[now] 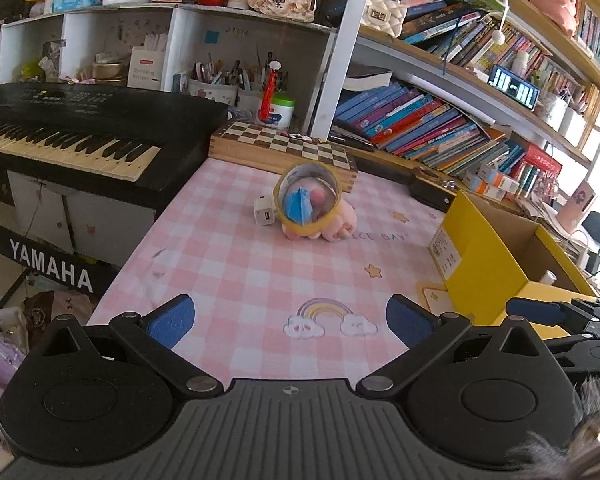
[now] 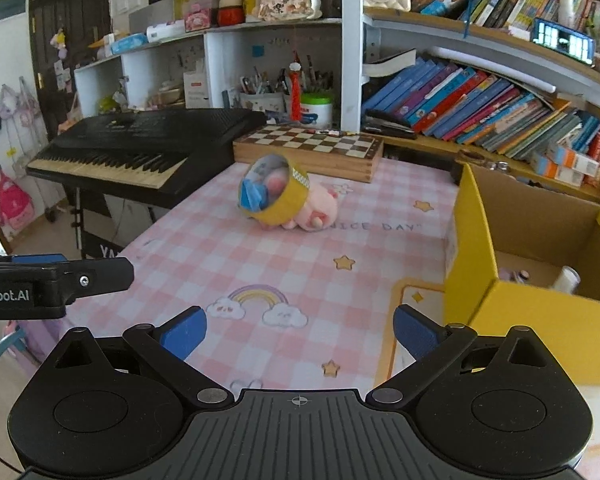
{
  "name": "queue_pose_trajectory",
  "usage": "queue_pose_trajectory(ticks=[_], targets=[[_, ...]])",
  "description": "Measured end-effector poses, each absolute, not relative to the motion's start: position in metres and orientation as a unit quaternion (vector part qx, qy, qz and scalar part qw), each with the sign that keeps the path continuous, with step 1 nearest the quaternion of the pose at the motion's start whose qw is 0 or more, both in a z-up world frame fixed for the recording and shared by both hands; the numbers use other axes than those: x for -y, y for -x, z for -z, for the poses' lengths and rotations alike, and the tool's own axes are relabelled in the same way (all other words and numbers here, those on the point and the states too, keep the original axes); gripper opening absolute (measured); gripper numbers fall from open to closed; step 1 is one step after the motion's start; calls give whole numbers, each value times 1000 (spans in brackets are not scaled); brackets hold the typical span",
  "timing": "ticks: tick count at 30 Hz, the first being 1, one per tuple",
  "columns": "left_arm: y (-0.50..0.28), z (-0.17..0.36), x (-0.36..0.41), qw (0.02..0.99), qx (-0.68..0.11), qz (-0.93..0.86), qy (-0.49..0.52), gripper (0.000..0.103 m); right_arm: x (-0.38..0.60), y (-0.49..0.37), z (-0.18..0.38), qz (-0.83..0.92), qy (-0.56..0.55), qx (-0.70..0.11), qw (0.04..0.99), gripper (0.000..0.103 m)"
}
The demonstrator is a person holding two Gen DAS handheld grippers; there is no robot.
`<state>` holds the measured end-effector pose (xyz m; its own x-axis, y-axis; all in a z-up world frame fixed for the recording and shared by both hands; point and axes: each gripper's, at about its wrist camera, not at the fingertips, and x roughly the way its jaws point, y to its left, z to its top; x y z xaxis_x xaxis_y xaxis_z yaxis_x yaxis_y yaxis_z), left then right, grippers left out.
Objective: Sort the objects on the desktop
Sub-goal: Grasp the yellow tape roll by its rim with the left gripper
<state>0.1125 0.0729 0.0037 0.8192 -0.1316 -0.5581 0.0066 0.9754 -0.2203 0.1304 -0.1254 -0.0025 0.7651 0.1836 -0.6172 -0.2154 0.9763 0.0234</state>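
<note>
Both grippers hover low over the near edge of the desk, side by side, each empty with its blue-padded jaws spread wide: the left gripper [image 1: 290,318] and the right gripper [image 2: 300,330].

Ahead of them, mid-desk on the pink checked mat [image 1: 228,264], lies the small pile left to sort. A roll of yellow tape [image 1: 306,200] stands tilted on edge against a pink plush toy [image 1: 336,222], with a blue folded paper piece [image 1: 300,208] showing through its ring. A white charger [image 1: 265,212] sits touching the pile on its left.

To the right stands the yellow box [image 2: 540,316], open-topped, just beside the right gripper. Inside lie a white tube-like item [image 2: 567,279] and a small dark-capped thing, too small to name. So I judge the sorting is begun but far from done: two items in, four out.

The tape looks smooth, rigid and hollow, likely to roll if nudged. The plush is soft and lumpy and should squash under a pinch. The charger is a hard, glossy cube. The box is plain brown cardboard within and stiff-walled.
</note>
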Motion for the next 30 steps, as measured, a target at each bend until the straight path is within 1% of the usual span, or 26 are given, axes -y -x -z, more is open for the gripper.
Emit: queue_pose_trajectory(ticks=[21,30], targets=[[-220,-5,-57,947,-307,34,88,103,134,-212,18,-136,36,-355,924,99],[-275,9,-48,943,-319,55,77,103,136,-234,28,-136,45,-368,919,99]])
